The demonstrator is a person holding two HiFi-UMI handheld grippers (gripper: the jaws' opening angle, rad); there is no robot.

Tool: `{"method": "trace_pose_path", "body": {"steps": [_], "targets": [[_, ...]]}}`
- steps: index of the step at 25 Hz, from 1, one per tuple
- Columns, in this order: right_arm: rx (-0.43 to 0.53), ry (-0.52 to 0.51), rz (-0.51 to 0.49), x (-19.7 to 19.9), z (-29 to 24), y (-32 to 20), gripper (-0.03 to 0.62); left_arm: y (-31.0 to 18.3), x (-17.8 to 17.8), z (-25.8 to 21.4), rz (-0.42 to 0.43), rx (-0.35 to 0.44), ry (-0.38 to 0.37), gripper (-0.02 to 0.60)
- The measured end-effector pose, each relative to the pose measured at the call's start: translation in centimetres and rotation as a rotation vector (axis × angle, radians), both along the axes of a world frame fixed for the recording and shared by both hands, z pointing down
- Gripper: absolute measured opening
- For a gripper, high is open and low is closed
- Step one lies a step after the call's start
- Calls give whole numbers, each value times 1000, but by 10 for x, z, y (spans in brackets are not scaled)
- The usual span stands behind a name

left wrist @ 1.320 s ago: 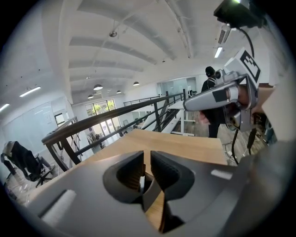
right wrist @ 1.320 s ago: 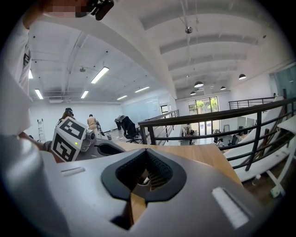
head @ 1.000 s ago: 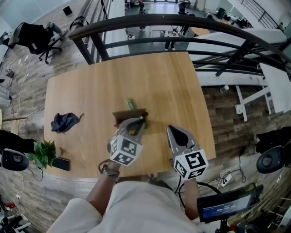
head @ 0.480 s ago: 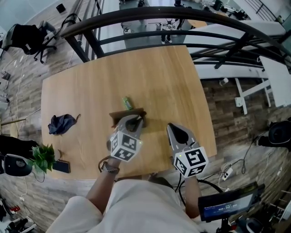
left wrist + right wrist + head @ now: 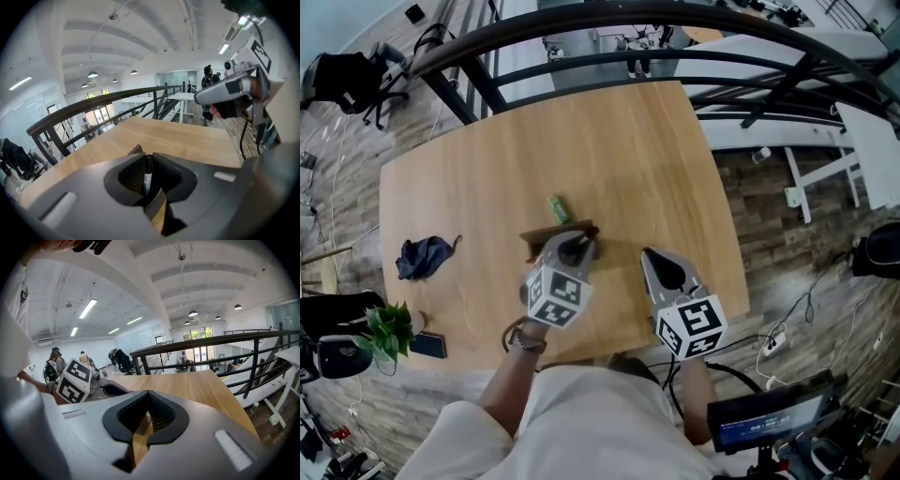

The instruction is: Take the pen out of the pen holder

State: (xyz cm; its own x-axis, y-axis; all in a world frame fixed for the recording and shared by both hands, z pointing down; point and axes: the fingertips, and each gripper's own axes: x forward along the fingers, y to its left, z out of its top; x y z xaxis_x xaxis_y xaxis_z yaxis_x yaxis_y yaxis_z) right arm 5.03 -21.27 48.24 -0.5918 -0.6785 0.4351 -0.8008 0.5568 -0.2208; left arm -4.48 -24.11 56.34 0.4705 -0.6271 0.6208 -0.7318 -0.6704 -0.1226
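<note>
A dark brown pen holder (image 5: pixel 546 236) stands near the middle of the wooden table (image 5: pixel 609 150). My left gripper (image 5: pixel 580 242) is right at the holder's near right side, shut on a black-and-white pen (image 5: pixel 148 171) that stands upright between its jaws. A corner of the pen holder (image 5: pixel 136 150) shows just behind those jaws. My right gripper (image 5: pixel 648 255) hovers over the table to the right of the holder, shut with nothing in it (image 5: pixel 148 419). In the head view the pen is hidden by the left gripper.
A small green object (image 5: pixel 558 208) lies just beyond the holder. A dark blue cloth (image 5: pixel 427 255), a potted plant (image 5: pixel 386 330) and a phone (image 5: pixel 425 344) sit at the table's left. A black railing (image 5: pixel 609 28) runs along the far edge.
The head view has shifted slightly. Both grippers stay in nearly the same places, the left one still shut at the pen holder.
</note>
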Motion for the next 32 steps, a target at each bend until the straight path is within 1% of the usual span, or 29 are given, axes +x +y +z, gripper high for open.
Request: {"method": "trace_pose_path", "body": {"steps": [8, 13, 20, 29, 32], "targets": [[-25, 2, 9, 1, 8, -3, 2, -5, 1, 10, 14, -23, -16, 58], [-35, 1, 13, 1, 11, -5, 3, -7, 5, 15, 32, -38, -9, 60], [-42, -1, 14, 2, 14, -8, 2, -6, 9, 21, 58, -50, -34, 61], [-46, 0, 14, 1, 19, -11, 2, -6, 9, 26, 66, -47, -64, 61], [-43, 0, 12, 1, 20, -10, 2, -3, 11, 29, 80, -54, -78, 75]]}}
